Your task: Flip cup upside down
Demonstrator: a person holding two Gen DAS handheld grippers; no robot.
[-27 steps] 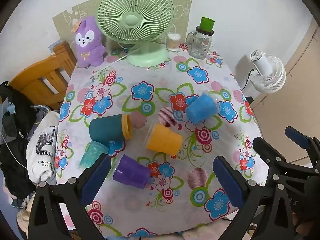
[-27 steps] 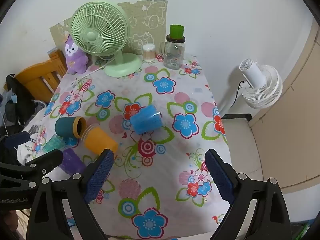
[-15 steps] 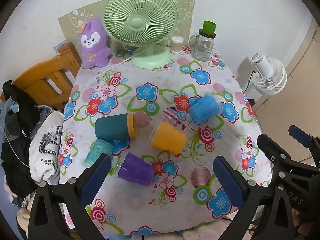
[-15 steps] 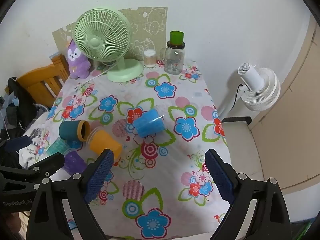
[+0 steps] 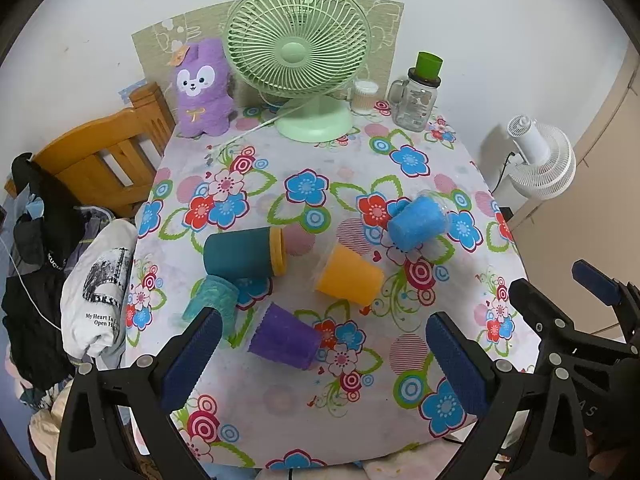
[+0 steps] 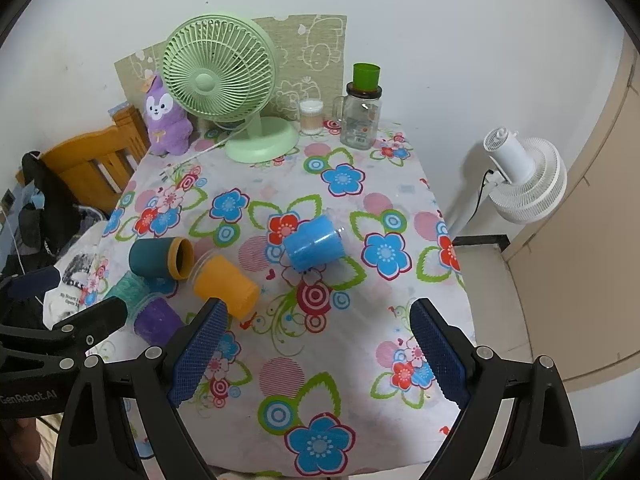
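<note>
Cups are scattered on their sides over the flowered tablecloth (image 5: 460,168), and none is stood mouth-down yet. Both tongs are held spread wide and empty above the near edge of the table.

The purple cup (image 5: 285,338) is found nearest the left tongs (image 5: 320,354), just ahead of them and between the lines of the two pads; its long axis runs roughly across the view, with the mouth apparently toward the left, though the clear rim is hard to make out. The orange cup (image 5: 348,276) lies beyond it, the dark teal cup (image 5: 242,254) with its orange rim to the left, and a pale teal cup (image 5: 212,298) is partly hidden behind the left pad. The blue cup (image 6: 314,242) is set apart toward the middle of the cloth, straight ahead of the right tongs (image 6: 318,354) but well away from them. The purple cup is judged the easier target, the left hand being nearer.

Compared with the earlier frames, both views have been drawn back and raised a little: more of the near cloth is shown, and the cups themselves have not been shifted. The green fan (image 5: 298,52) and jar (image 5: 418,98) are unaffected at the back.
</note>
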